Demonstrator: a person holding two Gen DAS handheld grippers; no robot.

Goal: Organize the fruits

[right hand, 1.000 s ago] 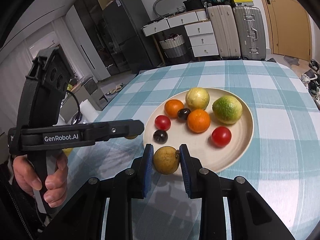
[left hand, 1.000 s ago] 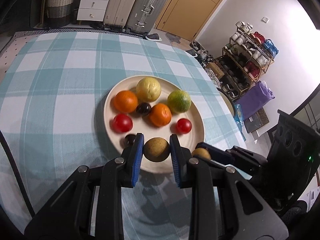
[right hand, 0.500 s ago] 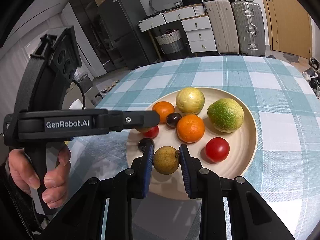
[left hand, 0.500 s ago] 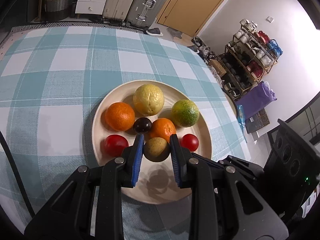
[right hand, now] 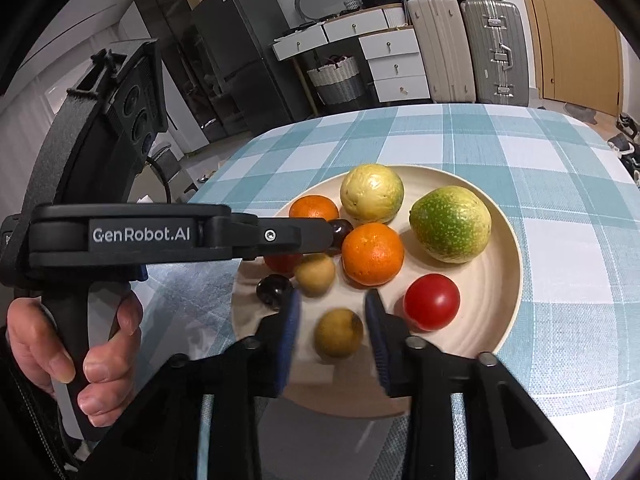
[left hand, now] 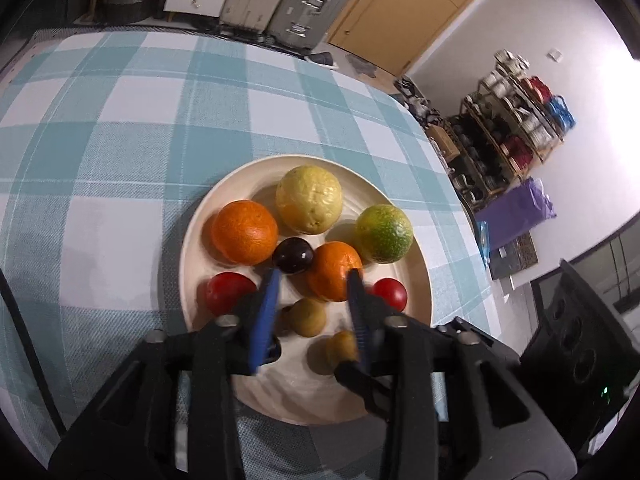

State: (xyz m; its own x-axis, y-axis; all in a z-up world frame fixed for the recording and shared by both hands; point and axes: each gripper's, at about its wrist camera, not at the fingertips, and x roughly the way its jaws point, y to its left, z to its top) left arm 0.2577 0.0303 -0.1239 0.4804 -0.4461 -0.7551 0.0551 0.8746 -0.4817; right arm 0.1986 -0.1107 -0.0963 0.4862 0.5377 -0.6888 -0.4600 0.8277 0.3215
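Resting now on the cream plate (right hand: 496,240) atop the checked table (left hand: 120,140), two small tan-brown fruits, one (left hand: 307,317) between the parted blue pads of the left hand-held gripper (left hand: 312,312), the other (right hand: 338,332) between the equally wide-open jaws of the right hand-held gripper (right hand: 330,330), each clamped half a second ago and since let go, motion blur leaving actual contact unclear. Joining smooth red tomatoes (right hand: 431,301), pebbled oranges (right hand: 372,253), a dimpled yellow fruit (left hand: 309,199), a mottled green citrus (right hand: 450,224) and glossy dark plums (left hand: 293,255), seemingly completing the round ceramic spread.
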